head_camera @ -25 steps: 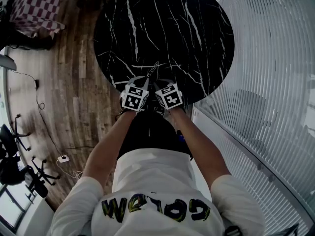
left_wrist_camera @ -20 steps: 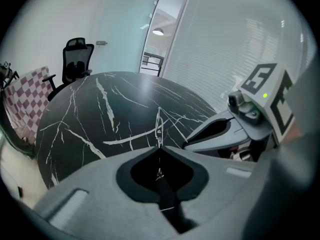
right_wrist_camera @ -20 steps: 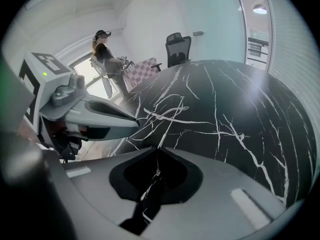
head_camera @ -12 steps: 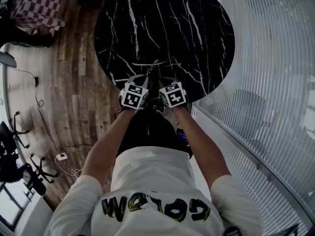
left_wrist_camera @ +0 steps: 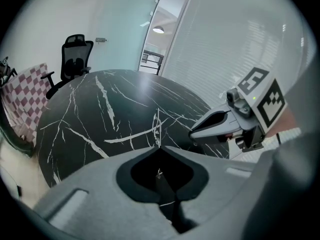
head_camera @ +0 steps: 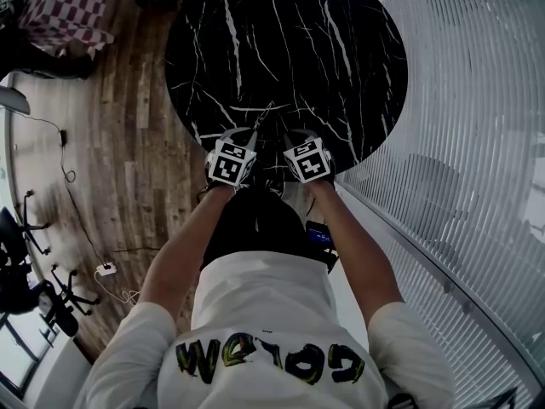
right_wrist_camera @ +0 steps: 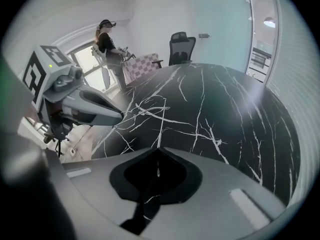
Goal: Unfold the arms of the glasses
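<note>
A round black marble table [head_camera: 289,49] with white veins stands on a wooden floor [head_camera: 128,143], beside a ribbed pale wall [head_camera: 460,100]. Beyond it are a checkered cloth [head_camera: 64,7] and a black office chair [left_wrist_camera: 76,54]; a person [right_wrist_camera: 107,46] stands farther off.

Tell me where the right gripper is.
Head view: the right gripper hangs over the table's near edge, just right of the left gripper, jaws shut. In the left gripper view it shows at the right.
</note>
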Demonstrator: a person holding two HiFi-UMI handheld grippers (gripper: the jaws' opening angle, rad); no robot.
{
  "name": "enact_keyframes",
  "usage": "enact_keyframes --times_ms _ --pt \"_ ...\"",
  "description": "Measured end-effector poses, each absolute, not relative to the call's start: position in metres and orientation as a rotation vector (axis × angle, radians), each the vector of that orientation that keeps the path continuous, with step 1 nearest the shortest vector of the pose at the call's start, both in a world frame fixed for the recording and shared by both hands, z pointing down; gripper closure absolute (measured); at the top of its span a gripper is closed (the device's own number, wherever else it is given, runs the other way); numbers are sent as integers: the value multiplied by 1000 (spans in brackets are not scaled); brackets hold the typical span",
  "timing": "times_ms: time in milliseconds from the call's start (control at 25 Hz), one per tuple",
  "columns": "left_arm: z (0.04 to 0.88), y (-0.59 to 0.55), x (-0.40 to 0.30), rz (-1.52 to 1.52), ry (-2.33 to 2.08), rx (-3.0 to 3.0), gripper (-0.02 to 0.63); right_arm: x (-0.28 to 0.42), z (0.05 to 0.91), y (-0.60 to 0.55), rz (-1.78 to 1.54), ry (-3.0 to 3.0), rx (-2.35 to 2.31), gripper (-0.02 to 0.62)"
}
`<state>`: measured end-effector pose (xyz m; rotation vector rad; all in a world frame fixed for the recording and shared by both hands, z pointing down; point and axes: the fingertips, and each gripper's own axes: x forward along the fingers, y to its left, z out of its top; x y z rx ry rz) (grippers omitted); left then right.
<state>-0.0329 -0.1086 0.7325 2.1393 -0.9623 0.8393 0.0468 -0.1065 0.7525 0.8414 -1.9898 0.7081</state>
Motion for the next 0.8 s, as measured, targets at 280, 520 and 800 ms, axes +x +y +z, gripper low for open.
enact_keyframes --times_ms 280,520,800 --pt "731 -104 -33 830 -944 2127 600 58 743 -113 585 -1964 791 591" --pt "730 -101 -31 829 -929 2123 600 64 742 -115 516 -1948 734 591" --pt "729 -97 -28 829 -912 2121 600 71 742 -117 452 -1940 684 591"
